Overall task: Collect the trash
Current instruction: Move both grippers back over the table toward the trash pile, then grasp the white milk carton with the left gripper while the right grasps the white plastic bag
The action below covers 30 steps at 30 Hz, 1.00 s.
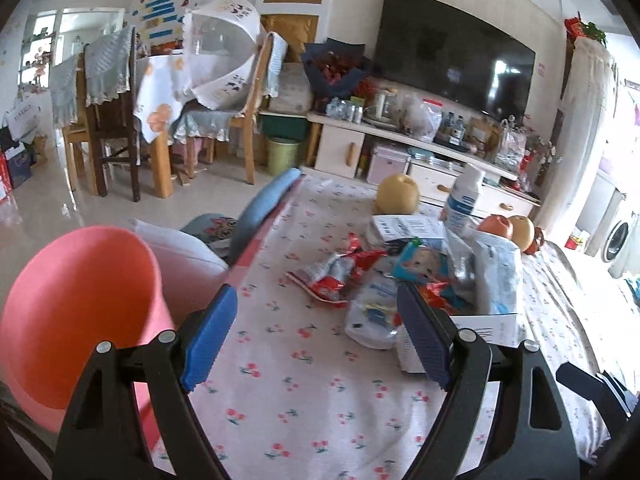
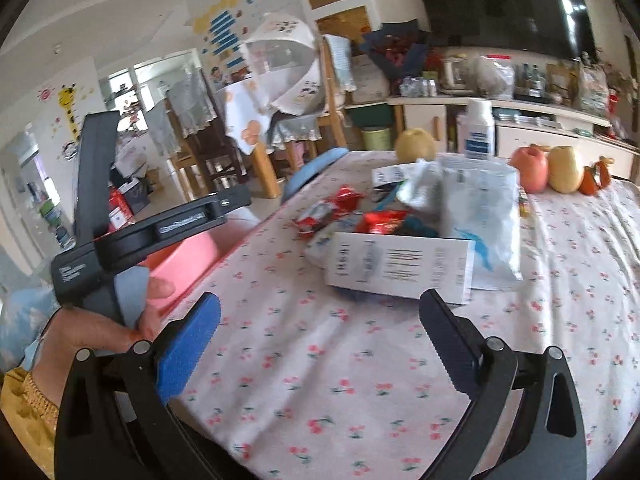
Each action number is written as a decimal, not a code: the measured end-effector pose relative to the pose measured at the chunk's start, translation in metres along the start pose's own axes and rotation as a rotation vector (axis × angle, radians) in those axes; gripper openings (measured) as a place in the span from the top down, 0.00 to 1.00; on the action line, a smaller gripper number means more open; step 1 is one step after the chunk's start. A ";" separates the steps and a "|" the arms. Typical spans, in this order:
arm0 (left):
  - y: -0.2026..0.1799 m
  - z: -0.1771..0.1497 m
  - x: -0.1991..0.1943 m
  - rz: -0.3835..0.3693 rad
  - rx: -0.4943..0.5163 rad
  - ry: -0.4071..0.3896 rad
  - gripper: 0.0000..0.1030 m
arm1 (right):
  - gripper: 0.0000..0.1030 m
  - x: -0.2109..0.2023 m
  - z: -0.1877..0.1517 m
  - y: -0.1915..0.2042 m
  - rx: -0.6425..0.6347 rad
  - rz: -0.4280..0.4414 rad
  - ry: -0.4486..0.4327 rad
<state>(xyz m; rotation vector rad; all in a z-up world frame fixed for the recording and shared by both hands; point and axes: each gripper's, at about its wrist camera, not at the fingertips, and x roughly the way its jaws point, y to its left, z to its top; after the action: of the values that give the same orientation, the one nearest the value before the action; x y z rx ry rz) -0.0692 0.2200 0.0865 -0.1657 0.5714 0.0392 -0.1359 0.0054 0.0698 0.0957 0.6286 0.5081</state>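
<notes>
A pile of trash lies on the cherry-print tablecloth point(image 1: 304, 380): red snack wrappers point(image 1: 334, 272), a clear crumpled bag point(image 1: 370, 316), a blue cartoon packet point(image 1: 424, 264), a pale blue pouch point(image 1: 496, 276) and a white box point(image 2: 396, 266). A pink bin point(image 1: 80, 312) stands at the table's left edge. My left gripper point(image 1: 316, 320) is open and empty, its right pad touching the near edge of the pile. My right gripper point(image 2: 320, 316) is open and empty, just short of the white box. The left gripper and the hand holding it point(image 2: 120, 240) show in the right wrist view.
A pear point(image 1: 398, 194), a white bottle point(image 1: 464, 198), an apple point(image 1: 496, 226) and more fruit point(image 1: 522, 230) stand behind the pile. A blue chair back point(image 1: 264, 208) is at the table's far left. Dining chairs, a TV cabinet and a green bin point(image 1: 282, 154) lie beyond.
</notes>
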 end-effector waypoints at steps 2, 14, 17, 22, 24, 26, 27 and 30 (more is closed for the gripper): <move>-0.008 -0.002 0.002 0.000 0.021 0.004 0.20 | 0.05 -0.002 0.000 -0.008 0.008 -0.012 -0.004; -0.058 -0.014 0.020 0.018 0.132 0.078 0.20 | 0.05 -0.016 0.009 -0.060 0.084 -0.077 -0.028; -0.067 -0.017 0.021 -0.006 0.119 0.098 0.20 | 0.05 -0.021 0.012 -0.071 0.102 -0.091 -0.034; -0.078 -0.021 0.016 -0.079 0.037 0.110 0.20 | 0.05 -0.030 0.016 -0.095 0.157 -0.114 -0.046; -0.083 -0.023 0.013 -0.118 0.004 0.117 0.22 | 0.05 -0.031 0.018 -0.107 0.182 -0.136 -0.045; -0.088 -0.026 0.012 -0.151 -0.030 0.129 0.23 | 0.05 -0.032 0.020 -0.119 0.218 -0.155 -0.036; -0.090 -0.028 0.012 -0.162 -0.047 0.134 0.23 | 0.05 -0.032 0.020 -0.125 0.236 -0.159 -0.031; -0.092 -0.034 0.017 -0.208 -0.143 0.166 0.23 | 0.05 -0.029 0.024 -0.147 0.300 -0.176 -0.020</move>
<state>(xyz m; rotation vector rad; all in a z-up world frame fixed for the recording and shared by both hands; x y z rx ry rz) -0.0658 0.1234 0.0625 -0.3698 0.7145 -0.1371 -0.0793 -0.1356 0.0702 0.3255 0.6836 0.2400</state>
